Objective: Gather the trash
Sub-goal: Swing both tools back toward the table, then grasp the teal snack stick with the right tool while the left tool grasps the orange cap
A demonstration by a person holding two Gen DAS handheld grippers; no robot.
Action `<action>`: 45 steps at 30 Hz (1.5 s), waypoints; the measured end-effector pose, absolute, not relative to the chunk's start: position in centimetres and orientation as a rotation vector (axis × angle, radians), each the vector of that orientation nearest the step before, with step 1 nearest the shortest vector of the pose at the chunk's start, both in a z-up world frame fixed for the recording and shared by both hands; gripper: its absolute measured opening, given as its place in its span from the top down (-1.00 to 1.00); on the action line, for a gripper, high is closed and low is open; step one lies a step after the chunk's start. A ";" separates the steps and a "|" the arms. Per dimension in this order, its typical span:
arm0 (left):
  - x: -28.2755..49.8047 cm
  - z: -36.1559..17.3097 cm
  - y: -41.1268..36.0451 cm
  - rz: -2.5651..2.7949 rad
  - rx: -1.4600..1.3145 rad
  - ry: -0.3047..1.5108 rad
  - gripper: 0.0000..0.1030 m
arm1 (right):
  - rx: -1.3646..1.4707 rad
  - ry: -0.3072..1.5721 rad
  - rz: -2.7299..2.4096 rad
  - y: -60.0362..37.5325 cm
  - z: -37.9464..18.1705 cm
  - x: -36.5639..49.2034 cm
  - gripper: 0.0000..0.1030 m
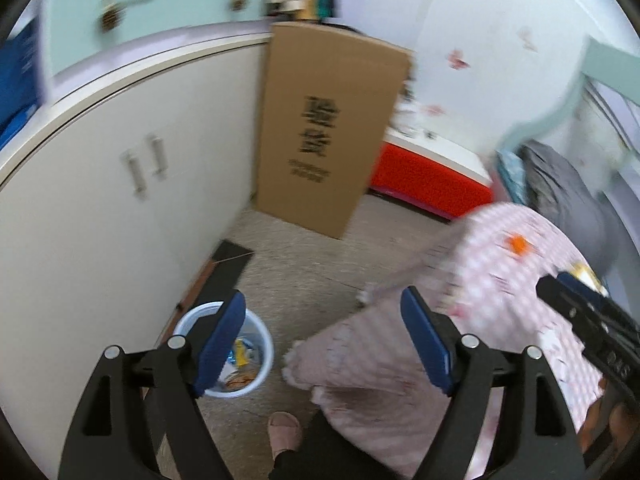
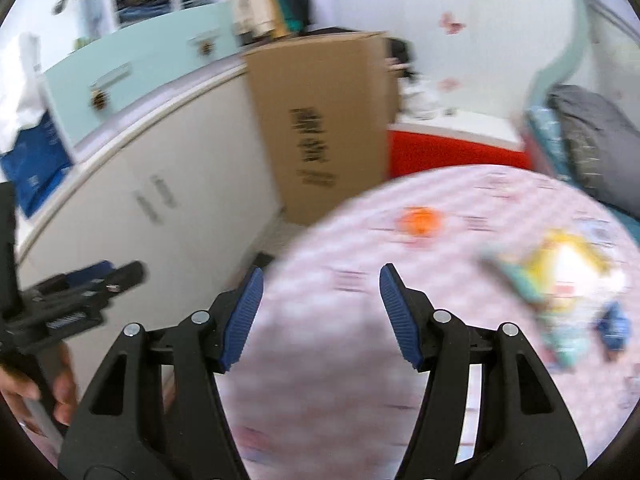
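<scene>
While both jaws gape empty, crumpled yellow-teal wrappers (image 2: 560,280) blurred on pink cloth (image 2: 360,360), orange scrap (image 2: 420,220) nearby

A tall cardboard box (image 1: 332,132) leans against the white cabinet (image 1: 120,184).

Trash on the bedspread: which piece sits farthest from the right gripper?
The small orange scrap, alone toward the far side of the pink bedspread. The yellow-and-teal wrappers and the blue scrap lie nearer, off right of the gripper.

Orange scrap (image 2: 420,220), yellow wrapper (image 2: 560,276) on tablecloth, bin (image 1: 256,360) part-filled
</scene>
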State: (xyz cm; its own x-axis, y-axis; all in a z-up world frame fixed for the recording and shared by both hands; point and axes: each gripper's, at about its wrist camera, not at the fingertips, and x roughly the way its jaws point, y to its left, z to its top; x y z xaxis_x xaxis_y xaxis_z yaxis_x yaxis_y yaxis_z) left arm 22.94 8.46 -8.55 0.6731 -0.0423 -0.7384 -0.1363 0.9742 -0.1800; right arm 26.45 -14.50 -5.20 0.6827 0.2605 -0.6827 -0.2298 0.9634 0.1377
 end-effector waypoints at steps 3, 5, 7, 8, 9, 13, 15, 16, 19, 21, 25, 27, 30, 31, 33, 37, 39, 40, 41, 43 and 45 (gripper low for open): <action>23.8 -8.1 4.4 -0.007 -0.188 0.832 -0.52 | -0.015 0.775 0.141 -20.1 -5.6 26.4 -0.17; 24.4 -8.0 1.9 -0.047 -0.167 0.841 -0.53 | -0.007 0.788 0.092 -23.0 -6.1 26.5 -0.17; 25.0 -8.1 -0.2 -0.072 -0.147 0.856 -0.53 | 0.008 0.812 0.041 -26.1 -7.0 26.9 -0.17; 25.3 -8.2 -1.3 -0.085 -0.134 0.859 -0.53 | 0.020 0.818 0.034 -27.1 -7.3 26.9 -0.17; 25.7 -8.4 -2.2 -0.093 -0.122 0.866 -0.53 | 0.035 0.830 0.033 -28.0 -7.7 27.2 -0.16; 26.9 -8.7 -4.9 -0.127 -0.099 0.893 -0.53 | 0.033 0.867 0.070 -28.9 -8.8 27.8 -0.12; 27.6 -9.0 -6.0 -0.137 -0.085 0.901 -0.53 | 0.018 0.888 0.092 -28.5 -9.3 28.3 -0.05; 27.9 -9.0 -6.4 -0.136 -0.079 0.905 -0.53 | 0.000 0.897 0.094 -28.1 -9.6 28.6 -0.04; 29.1 -9.2 -7.6 -0.143 -0.055 0.907 -0.53 | -0.067 0.924 0.089 -26.6 -10.4 29.2 0.32; 29.7 -9.4 -8.1 -0.141 -0.054 0.913 -0.53 | -0.104 0.919 0.077 -26.0 -10.8 29.7 0.52; 31.5 -9.6 -8.9 -0.158 -0.068 0.924 -0.53 | 0.007 0.906 0.130 -26.2 -10.4 31.0 0.59; 32.3 -9.8 -9.5 -0.167 -0.074 0.923 -0.53 | 0.080 0.893 0.135 -26.5 -10.1 32.0 0.59; 33.5 -10.1 -10.6 -0.180 -0.059 0.920 -0.53 | 0.179 0.875 0.129 -27.4 -10.3 32.8 0.59; 34.0 -10.3 -11.1 -0.193 -0.048 0.923 -0.53 | 0.202 0.875 0.132 -27.6 -10.4 32.9 0.59; 34.7 -10.8 -11.9 -0.191 -0.022 0.930 -0.52 | 0.263 0.888 0.137 -28.4 -10.8 33.2 0.59; 36.0 -11.7 -13.2 -0.199 -0.004 0.938 -0.52 | 0.359 0.895 0.157 -29.7 -11.2 33.6 0.59; 36.5 -11.8 -13.8 -0.203 -0.002 0.934 -0.52 | 0.372 0.891 0.159 -29.9 -11.2 33.7 0.59; 36.8 -11.9 -14.0 -0.208 0.002 0.934 -0.52 | 0.375 0.888 0.158 -29.9 -11.2 33.6 0.59; 37.1 -12.0 -14.3 -0.201 0.014 0.934 -0.52 | 0.377 0.883 0.155 -29.9 -11.2 33.6 0.59; 37.7 -12.4 -14.7 -0.189 0.028 0.936 -0.45 | 0.377 0.883 0.157 -29.9 -11.2 33.5 0.59; 38.0 -12.4 -15.1 -0.181 0.049 0.925 -0.35 | 0.379 0.885 0.159 -29.8 -11.3 33.5 0.59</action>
State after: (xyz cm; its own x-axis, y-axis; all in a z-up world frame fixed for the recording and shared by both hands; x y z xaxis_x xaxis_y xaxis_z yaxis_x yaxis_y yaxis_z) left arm 37.98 -15.10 -12.42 0.5880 -0.1345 -0.7976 0.1763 0.9837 -0.0360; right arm 33.50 -29.77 -11.29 0.6267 0.2899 -0.7233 0.0196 0.9220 0.3866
